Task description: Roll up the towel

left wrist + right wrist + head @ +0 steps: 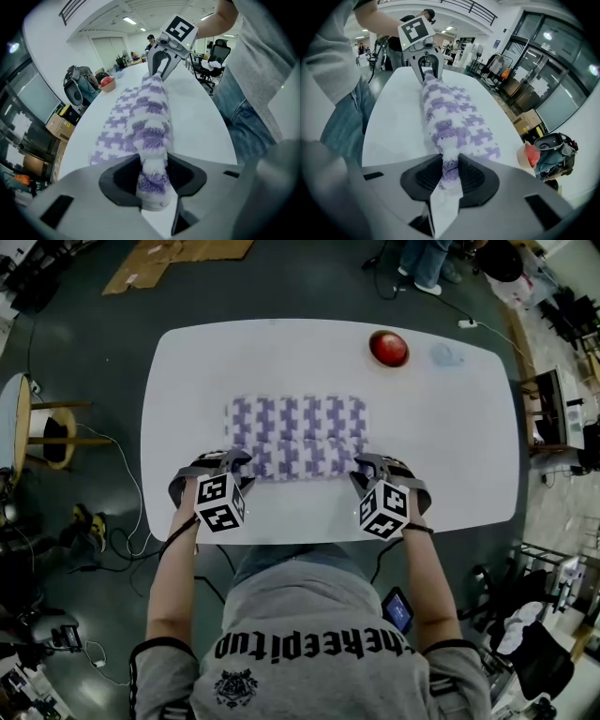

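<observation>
A white towel with a purple houndstooth pattern (pixel 295 427) lies on the white table (pixel 450 437). Its near edge is rolled into a thick tube (pixel 295 467) that runs left to right. At the tube's left end my left gripper (pixel 234 461) is shut on the towel (pixel 146 117), whose fluffy end fills the gap at my left gripper (pixel 152 177). At the other end my right gripper (pixel 367 465) pinches the towel (pixel 454 117), squeezed thin at my right gripper (pixel 450 176). Each gripper view shows the other gripper at the tube's far end. The far half of the towel lies flat.
A red dome-shaped object (pixel 388 348) sits at the table's far edge, beyond the towel, with a faint blue mark (pixel 447 355) to its right. The person stands against the near table edge. Cables, a stool (pixel 42 432) and clutter surround the table on the floor.
</observation>
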`<state>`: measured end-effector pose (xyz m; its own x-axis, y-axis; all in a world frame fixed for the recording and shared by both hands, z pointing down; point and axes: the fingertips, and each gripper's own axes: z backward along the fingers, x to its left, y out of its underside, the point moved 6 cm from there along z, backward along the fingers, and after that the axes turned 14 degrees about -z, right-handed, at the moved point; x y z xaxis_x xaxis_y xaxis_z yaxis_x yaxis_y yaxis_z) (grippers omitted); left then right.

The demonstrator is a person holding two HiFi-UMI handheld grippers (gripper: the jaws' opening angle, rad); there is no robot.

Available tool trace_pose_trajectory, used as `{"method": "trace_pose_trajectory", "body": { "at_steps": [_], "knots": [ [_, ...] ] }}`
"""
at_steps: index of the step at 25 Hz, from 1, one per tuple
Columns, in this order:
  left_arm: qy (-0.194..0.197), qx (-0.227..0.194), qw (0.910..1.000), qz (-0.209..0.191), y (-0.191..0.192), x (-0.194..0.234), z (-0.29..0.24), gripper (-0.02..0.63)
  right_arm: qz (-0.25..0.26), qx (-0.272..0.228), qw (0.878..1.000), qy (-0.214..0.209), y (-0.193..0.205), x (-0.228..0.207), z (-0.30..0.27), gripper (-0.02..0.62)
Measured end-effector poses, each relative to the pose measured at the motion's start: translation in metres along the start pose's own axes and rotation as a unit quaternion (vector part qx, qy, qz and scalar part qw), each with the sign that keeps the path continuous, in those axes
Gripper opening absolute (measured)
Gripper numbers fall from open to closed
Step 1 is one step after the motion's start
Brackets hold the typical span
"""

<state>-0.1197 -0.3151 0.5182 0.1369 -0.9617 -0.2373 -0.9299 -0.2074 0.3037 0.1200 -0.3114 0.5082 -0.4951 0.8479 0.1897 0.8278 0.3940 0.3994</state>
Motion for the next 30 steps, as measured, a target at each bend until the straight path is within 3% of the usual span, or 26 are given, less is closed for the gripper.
{"method": "trace_pose_trajectory", "body": {
  "at_steps": [6, 11, 16, 22, 30],
  "knots": [
    [0.033, -0.021, 0.9992, -0.003, 0.008, 0.004, 0.008, 0.155, -0.042, 0.001, 0.998, -0.056, -0.008, 0.001, 0.005, 0.092],
    [0.065, -0.042, 0.9970, 0.002, 0.011, -0.022, 0.018, 0.155, -0.075, 0.009, 0.992, -0.105, -0.003, 0.025, 0.017, 0.094],
    [0.064, -0.057, 0.9962, 0.016, 0.014, -0.051, 0.017, 0.163, -0.101, -0.005, 0.990, -0.095, 0.006, 0.050, 0.019, 0.095],
    [0.063, -0.091, 0.9921, 0.058, 0.023, -0.026, 0.019, 0.176, -0.138, -0.031, 0.985, -0.099, 0.002, 0.032, 0.016, 0.097],
    [0.048, -0.104, 0.9893, 0.090, 0.030, 0.007, 0.015, 0.184, -0.153, -0.044, 0.984, -0.085, -0.003, 0.010, 0.009, 0.097]
  ]
}}
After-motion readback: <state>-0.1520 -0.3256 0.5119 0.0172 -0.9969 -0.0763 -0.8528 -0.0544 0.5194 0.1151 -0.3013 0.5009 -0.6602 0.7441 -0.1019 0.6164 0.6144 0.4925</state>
